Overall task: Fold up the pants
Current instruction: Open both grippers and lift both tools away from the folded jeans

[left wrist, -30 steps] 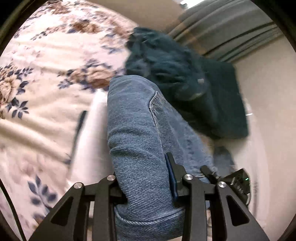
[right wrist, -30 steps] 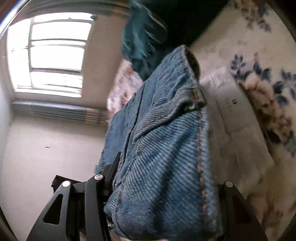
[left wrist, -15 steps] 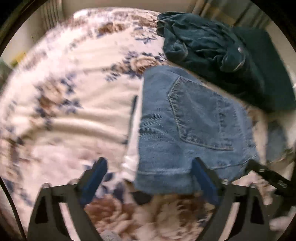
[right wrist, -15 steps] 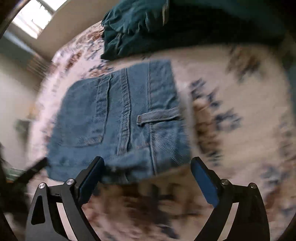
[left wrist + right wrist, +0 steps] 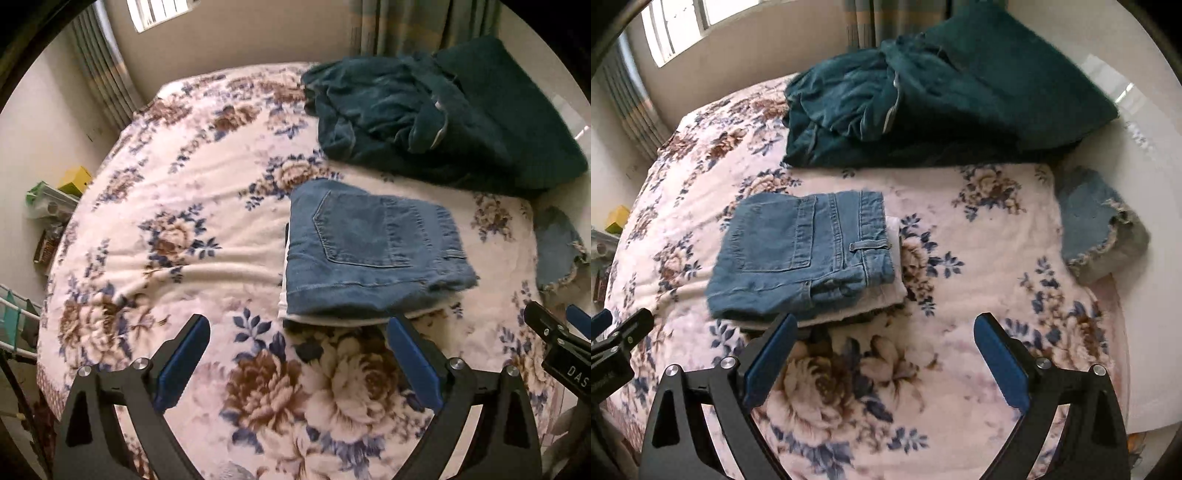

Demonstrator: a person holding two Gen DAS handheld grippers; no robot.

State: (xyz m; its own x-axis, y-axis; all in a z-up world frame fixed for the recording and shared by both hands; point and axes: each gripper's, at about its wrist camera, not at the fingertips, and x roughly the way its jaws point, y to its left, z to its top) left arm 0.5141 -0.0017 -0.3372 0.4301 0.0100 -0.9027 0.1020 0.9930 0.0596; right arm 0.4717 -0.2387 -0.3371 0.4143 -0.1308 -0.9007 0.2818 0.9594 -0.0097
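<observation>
The blue jeans (image 5: 369,254) (image 5: 801,254) lie folded into a compact rectangle, back pocket up, on top of a folded white garment (image 5: 882,295) on the floral bedspread (image 5: 184,184). My left gripper (image 5: 297,325) hovers above the near edge of the stack, open, with nothing between its blue pads. My right gripper (image 5: 886,321) hangs open and empty over the bedspread, just right of the stack. Each gripper's black tip shows at the edge of the other's view.
A heap of dark teal clothes (image 5: 424,110) (image 5: 923,92) lies behind the jeans. A frayed pale denim piece (image 5: 554,251) (image 5: 1097,229) sits at the bed's right edge. Shelves with clutter (image 5: 55,199) and a rack (image 5: 14,321) stand left of the bed.
Both grippers let go of the folded jeans, opened wide and rose away from them. The jeans now rest flat on the white garment.
</observation>
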